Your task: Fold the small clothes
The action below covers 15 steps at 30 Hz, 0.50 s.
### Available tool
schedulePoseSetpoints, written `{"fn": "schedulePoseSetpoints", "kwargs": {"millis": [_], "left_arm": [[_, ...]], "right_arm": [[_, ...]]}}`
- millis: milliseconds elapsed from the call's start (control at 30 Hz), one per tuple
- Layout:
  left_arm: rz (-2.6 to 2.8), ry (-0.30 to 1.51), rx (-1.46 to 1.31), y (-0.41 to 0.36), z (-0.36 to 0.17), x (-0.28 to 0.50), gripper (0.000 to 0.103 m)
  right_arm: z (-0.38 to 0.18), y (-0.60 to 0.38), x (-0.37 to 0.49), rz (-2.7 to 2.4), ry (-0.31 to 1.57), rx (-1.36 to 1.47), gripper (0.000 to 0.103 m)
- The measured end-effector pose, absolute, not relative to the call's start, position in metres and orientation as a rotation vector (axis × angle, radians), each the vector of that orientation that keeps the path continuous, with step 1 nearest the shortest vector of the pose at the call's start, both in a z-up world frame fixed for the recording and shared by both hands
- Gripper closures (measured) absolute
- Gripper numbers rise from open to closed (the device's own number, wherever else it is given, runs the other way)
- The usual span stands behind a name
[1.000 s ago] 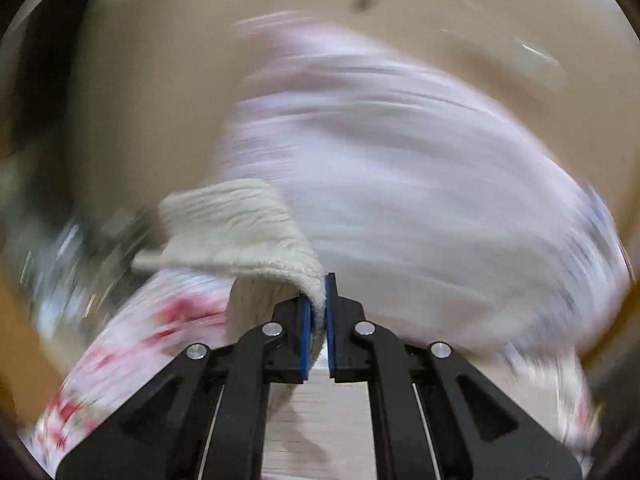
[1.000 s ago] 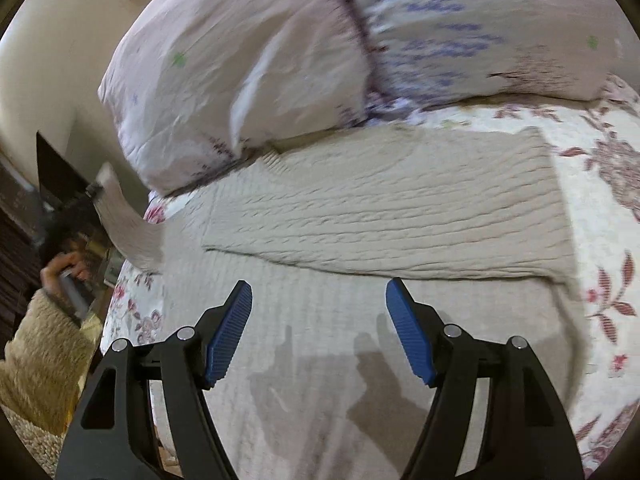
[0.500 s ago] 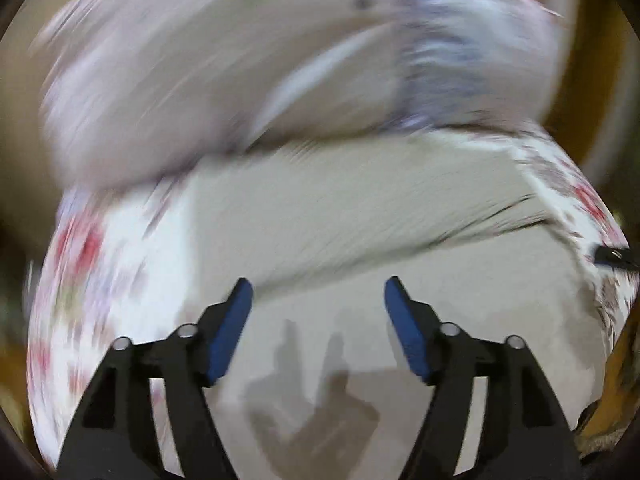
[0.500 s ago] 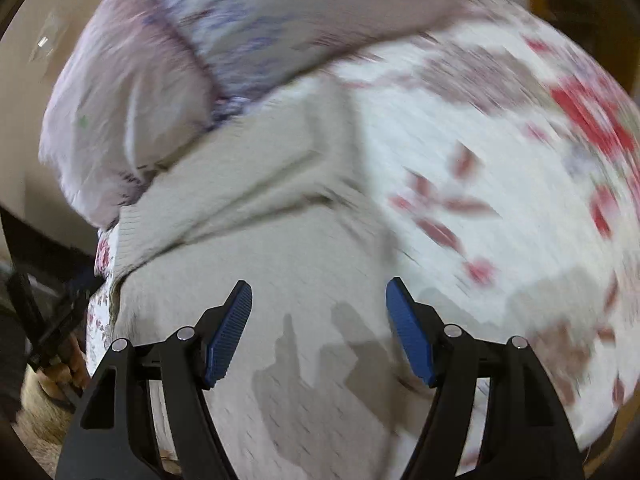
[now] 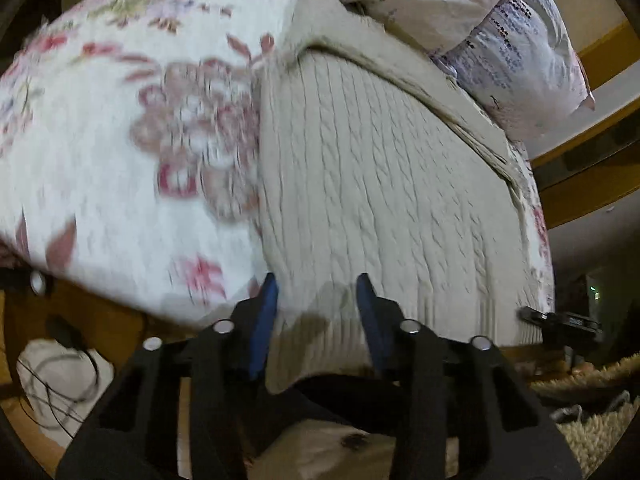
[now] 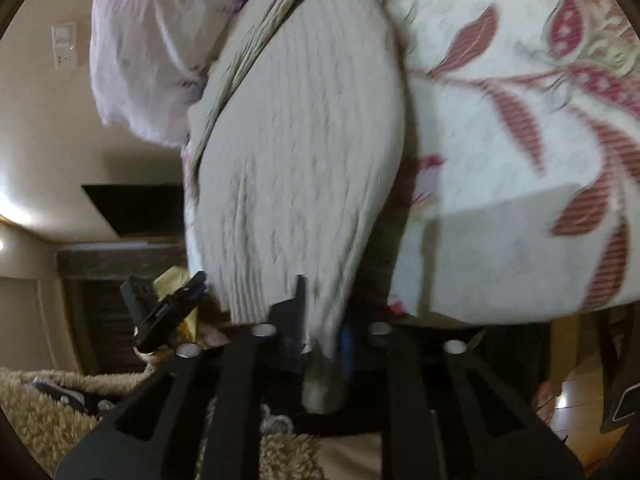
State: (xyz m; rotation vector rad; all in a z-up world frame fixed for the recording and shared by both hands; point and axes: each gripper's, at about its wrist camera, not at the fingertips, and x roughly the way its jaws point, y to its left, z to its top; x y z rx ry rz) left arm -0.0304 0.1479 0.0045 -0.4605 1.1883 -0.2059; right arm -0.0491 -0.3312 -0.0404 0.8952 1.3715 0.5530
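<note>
A cream cable-knit sweater (image 5: 384,184) lies on the floral bedspread, its ribbed hem hanging over the near bed edge. My left gripper (image 5: 318,312) is open, its blue pads on either side of the hem's left corner without pinching it. In the right wrist view the same sweater (image 6: 304,140) runs away from me, and my right gripper (image 6: 324,320) is shut on its hem at the right corner. The left gripper's tip (image 6: 168,304) shows at that view's left.
The floral bedspread (image 5: 120,152) covers the bed to the left; pale lilac pillows (image 5: 512,32) lie behind the sweater. A fluffy beige sleeve (image 6: 44,412) is near the bottom. A wooden floor and white cloth with cables (image 5: 56,380) lie below the bed edge.
My left gripper let go of the sleeve, opened and dropped to the hem at the bed edge. My right gripper swung down to the hem and shut on it.
</note>
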Motion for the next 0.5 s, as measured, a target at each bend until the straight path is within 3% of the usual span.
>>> {"fn": "schedulePoseSetpoints", "kwargs": {"millis": [33, 67, 100, 267, 467, 500], "left_arm": [[-0.213, 1.201, -0.476, 0.146, 0.002, -0.031, 0.075], [-0.224, 1.217, -0.491, 0.144, 0.0, -0.031, 0.087], [-0.24, 1.237, -0.507, 0.143, 0.0, -0.031, 0.091], [-0.343, 1.211, -0.531, 0.133, 0.017, -0.006, 0.094], [-0.327, 0.916, -0.548, 0.161, 0.08, 0.123, 0.093], [-0.29, 0.868, -0.514, 0.161, 0.089, 0.147, 0.09]], "right_arm": [[-0.039, -0.328, -0.045, 0.573, 1.359, 0.897, 0.094], [-0.035, -0.327, -0.04, 0.59, 1.338, 0.903, 0.094], [-0.032, -0.326, -0.035, 0.601, 1.317, 0.91, 0.094], [0.003, -0.324, 0.015, 0.65, 1.146, 0.944, 0.094], [0.05, -0.337, 0.116, 0.608, 0.869, 0.986, 0.094], [0.055, -0.338, 0.134, 0.568, 0.829, 0.98, 0.094]]}}
